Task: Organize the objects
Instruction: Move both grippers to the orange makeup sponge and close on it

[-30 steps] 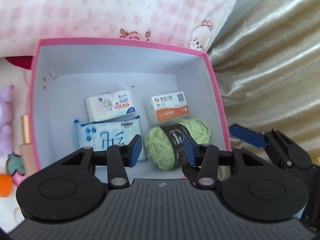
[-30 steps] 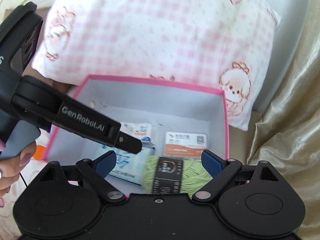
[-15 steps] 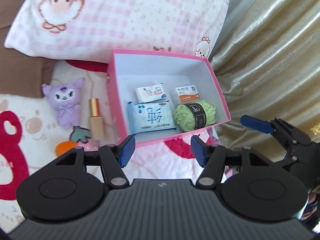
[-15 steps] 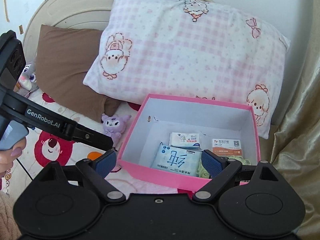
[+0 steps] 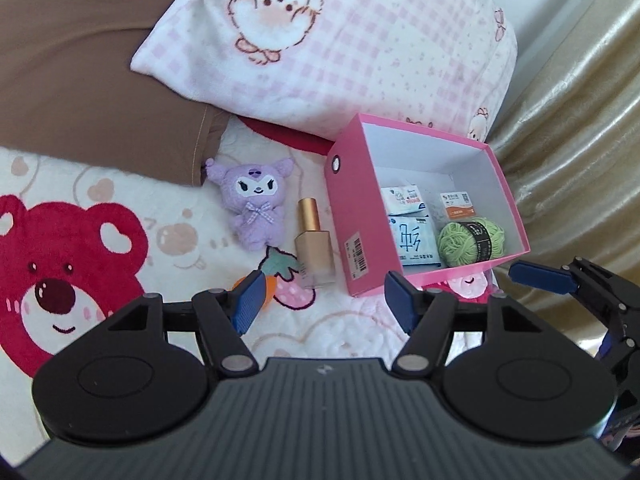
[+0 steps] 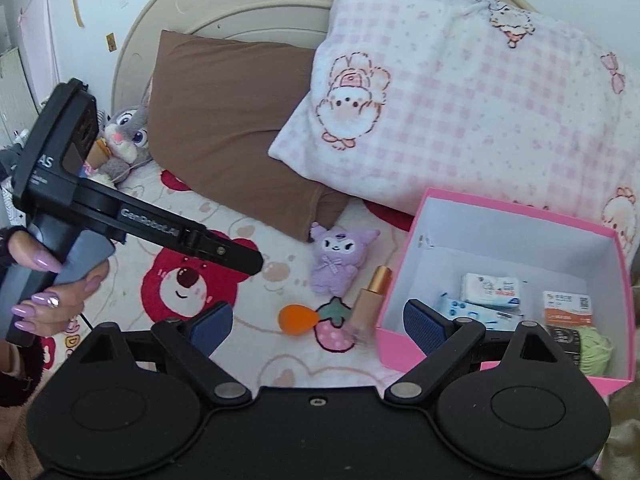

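— Bedding printed with red bears (image 5: 60, 280) covers the bed, with a brown pillow (image 5: 92, 80) and a pink checked pillow (image 5: 340, 40) at the far end and a gold curtain (image 5: 580, 140) hanging on the right. What lies on it?

— On the right stands a pink box (image 5: 352, 216), open at the top. Inside it are a ball of green yarn (image 5: 470, 242) at the near right, a small orange-and-white packet (image 5: 458, 205) beyond it, a blue-printed pack of wipes (image 5: 412, 244) at the near left and a small tissue pack (image 5: 403, 199) beyond that.

— And outside the box?

— Just left of it lies a gold-capped bottle (image 5: 314, 252), cap pointing away. Farther left sits a purple plush toy (image 5: 256, 204), and near the bottle's base lie a small strawberry piece (image 5: 290, 280) and an orange piece (image 6: 296, 319). A grey rabbit plush (image 6: 128, 136) sits far off by the headboard.

— What of the two tools?

— The left gripper (image 5: 322, 300) hangs over the bedding near the strawberry, its blue pads spread, nothing between the jaws. The right gripper (image 6: 318, 324) hangs over the box's near left corner, its jaws also wide apart and empty. From the right view, a hand (image 6: 52, 280) with lilac nails grips the left tool's handle.
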`<state>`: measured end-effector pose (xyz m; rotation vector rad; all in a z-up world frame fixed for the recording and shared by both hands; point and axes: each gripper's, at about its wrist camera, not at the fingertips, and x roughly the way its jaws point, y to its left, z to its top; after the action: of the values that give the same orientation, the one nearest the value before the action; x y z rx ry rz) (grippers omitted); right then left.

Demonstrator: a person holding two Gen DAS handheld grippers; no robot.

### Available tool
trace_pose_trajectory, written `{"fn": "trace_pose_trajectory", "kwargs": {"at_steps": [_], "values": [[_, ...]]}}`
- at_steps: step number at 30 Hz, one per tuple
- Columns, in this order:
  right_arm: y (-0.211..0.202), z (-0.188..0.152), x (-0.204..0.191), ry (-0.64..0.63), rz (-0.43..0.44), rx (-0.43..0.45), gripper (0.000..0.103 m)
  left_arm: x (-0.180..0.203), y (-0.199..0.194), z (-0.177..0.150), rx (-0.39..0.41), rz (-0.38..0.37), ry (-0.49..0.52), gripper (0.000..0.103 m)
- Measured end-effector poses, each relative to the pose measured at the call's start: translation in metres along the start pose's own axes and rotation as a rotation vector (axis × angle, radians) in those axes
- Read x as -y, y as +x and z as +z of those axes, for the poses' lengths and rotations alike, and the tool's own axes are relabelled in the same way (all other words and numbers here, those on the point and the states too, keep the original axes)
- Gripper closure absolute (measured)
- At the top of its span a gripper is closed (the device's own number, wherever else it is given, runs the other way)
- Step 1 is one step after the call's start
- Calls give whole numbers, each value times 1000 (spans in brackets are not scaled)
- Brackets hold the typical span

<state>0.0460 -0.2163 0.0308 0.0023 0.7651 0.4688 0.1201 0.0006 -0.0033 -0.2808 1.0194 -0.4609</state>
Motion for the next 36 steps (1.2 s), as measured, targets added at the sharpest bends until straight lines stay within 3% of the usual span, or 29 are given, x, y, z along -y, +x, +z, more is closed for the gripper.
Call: {"fn": "trace_pose_trajectory", "kwargs": {"at_steps": [3, 12, 14, 21, 29, 36], "values": [[29, -16, -11, 18, 49, 48, 6, -14, 17, -7, -21, 16, -6, 40], [121, -46, -43, -125, 35, -70, 7, -48, 59, -30, -46, 5, -56, 40], [134, -48, -40, -104, 36, -77, 7, -55, 67, -33, -51, -2, -69, 40], [169, -55, -36, -122, -21, -57, 7, -76, 93, -38, -12, -41, -84, 45], [198, -72, -41, -189, -73, -58, 7, -99, 117, -42, -2, -79, -102, 58], [219, -70, -33, -168, -39, -108, 7, -105, 129, -45, 11, -124, -150, 67]]}}
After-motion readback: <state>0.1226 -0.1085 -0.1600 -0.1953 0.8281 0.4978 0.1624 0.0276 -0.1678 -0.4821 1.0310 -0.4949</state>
